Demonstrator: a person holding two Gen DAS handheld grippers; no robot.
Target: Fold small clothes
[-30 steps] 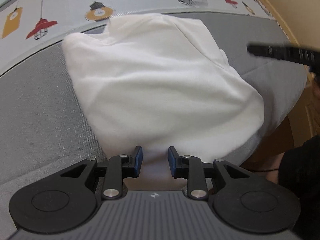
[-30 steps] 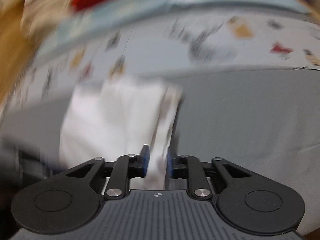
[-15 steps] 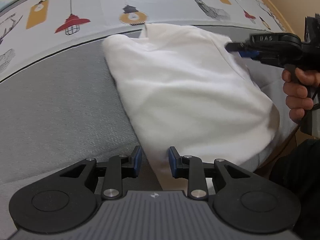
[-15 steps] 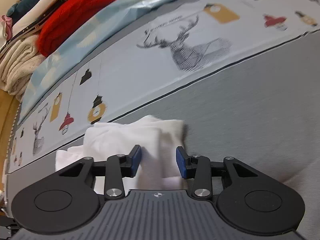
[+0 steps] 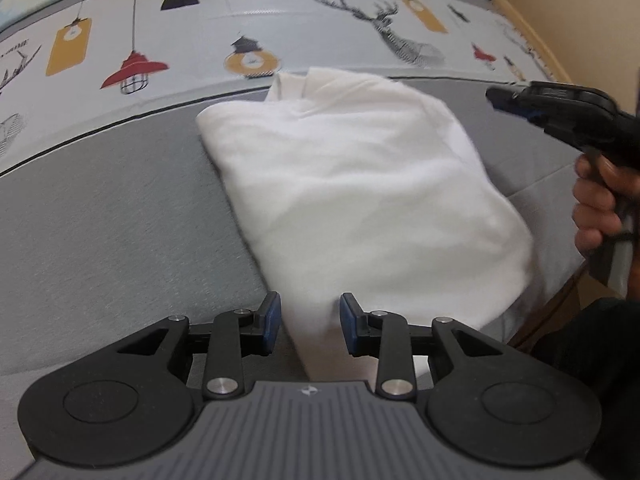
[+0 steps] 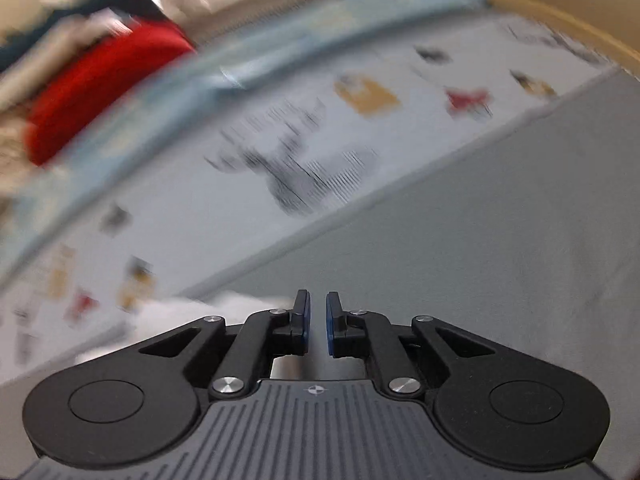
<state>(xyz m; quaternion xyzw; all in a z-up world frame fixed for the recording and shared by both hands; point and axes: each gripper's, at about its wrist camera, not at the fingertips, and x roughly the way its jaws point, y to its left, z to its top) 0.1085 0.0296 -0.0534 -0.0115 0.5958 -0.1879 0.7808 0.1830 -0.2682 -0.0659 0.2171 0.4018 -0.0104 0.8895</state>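
A folded white garment [image 5: 360, 200] lies on the grey bed cover [image 5: 100, 220]. My left gripper [image 5: 309, 312] points down at its near corner. The jaws are opening, and the corner lies loosely between them with neither pad pressing on it. My right gripper [image 6: 318, 312] is closing to a narrow gap with nothing between its pads. It hovers off the garment's right side, where the left wrist view shows its tip [image 5: 496, 98] and the hand [image 5: 596, 208] holding it. In the blurred right wrist view only a strip of the garment [image 6: 192, 312] shows, at the lower left.
A pale sheet printed with lamps and deer [image 5: 240, 20] runs along the far side of the grey cover. A pile of clothes with a red item [image 6: 100, 88] sits beyond it. The bed's wooden edge [image 5: 560, 292] drops off just right of the garment.
The right gripper had the garment's folded edge between its jaws; it has come off the cloth, swung right and narrowed its jaws. The garment now lies flatter in the left wrist view.
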